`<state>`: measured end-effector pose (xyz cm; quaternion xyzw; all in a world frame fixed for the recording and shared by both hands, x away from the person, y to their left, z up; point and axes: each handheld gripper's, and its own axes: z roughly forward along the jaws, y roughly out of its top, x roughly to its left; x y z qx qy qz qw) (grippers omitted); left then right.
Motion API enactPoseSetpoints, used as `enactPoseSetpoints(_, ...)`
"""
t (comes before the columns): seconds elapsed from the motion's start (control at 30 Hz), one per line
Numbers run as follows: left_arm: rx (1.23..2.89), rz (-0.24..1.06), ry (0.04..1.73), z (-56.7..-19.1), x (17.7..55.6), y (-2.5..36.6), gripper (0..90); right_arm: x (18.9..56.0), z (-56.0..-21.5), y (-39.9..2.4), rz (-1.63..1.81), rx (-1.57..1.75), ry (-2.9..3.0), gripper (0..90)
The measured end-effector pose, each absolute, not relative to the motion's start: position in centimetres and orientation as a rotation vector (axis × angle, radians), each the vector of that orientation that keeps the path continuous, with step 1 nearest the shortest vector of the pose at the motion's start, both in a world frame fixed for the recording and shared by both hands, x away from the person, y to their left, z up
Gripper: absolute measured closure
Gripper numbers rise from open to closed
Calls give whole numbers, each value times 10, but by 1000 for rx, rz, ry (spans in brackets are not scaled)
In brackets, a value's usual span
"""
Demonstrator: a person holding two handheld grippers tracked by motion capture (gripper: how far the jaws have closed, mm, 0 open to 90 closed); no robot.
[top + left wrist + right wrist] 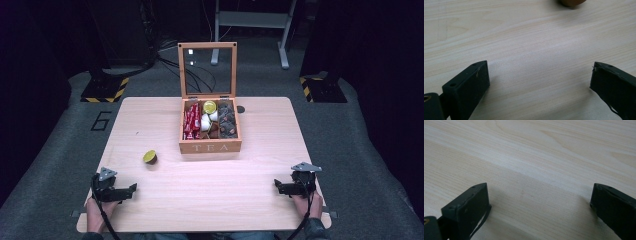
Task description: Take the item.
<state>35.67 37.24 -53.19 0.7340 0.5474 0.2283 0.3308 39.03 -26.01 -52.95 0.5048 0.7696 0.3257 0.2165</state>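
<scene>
Where its lid stands open, wooden box [210, 147] reads "TEA" — floor marking [101, 120] "6".

— What's my table [260, 200] carrying?

— It's pale wood. A wooden box [210, 146] marked TEA stands open, well ahead of my two grippers and roughly midway between them, glass lid upright.

— Anything nearer?

— One small capsule [150, 157] with a yellow top lies just ahead of my left gripper [131, 189] and slightly to its right, apart from the box.

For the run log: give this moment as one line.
left gripper: open, empty | right gripper: open, empty | capsule: loose on table | tea box: lid up
</scene>
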Motion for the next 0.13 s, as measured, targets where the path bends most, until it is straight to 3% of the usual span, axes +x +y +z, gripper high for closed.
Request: enactPoseSetpoints(0.13,1947,619,1418,-533,359,370,12,390,-529,-260,902,1402,2133,15)
